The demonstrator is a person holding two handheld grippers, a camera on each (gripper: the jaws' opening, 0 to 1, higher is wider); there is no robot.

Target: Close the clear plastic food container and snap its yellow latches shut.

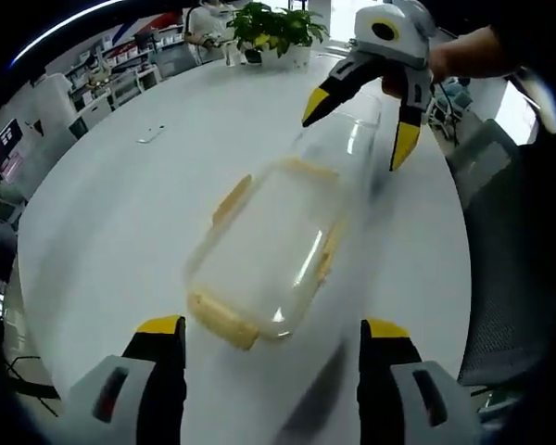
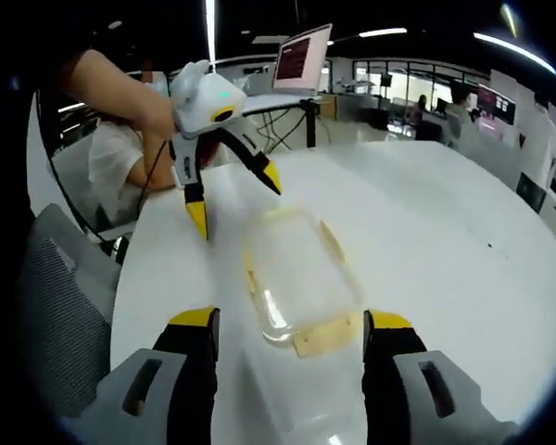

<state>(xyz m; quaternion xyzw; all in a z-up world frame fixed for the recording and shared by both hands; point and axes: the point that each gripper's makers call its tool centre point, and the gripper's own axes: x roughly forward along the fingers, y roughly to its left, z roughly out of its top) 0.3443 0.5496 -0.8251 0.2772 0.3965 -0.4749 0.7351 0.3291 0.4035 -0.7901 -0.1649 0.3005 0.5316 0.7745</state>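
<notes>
A clear plastic food container [image 1: 269, 246] with yellow latches [image 1: 222, 320] lies on the white round table [image 1: 120, 232], blurred by motion. Its near end sits just ahead of my left gripper [image 1: 273, 329], which is open with nothing between its jaws. Beyond the container's far end, my right gripper [image 1: 360, 130] hovers open over a clear part that I cannot make out. In the right gripper view the container [image 2: 301, 269] lies lengthwise, one yellow latch [image 2: 324, 336] close to my open right gripper [image 2: 292, 320]. The left gripper [image 2: 233, 202] stands open at its far end.
Potted plants [image 1: 278, 28] stand at the table's far edge and a small object [image 1: 151, 134] lies on the left. A grey mesh chair [image 1: 510, 232] is beside the table. A laptop [image 2: 301, 56] sits on a far desk near a seated person [image 2: 120, 158].
</notes>
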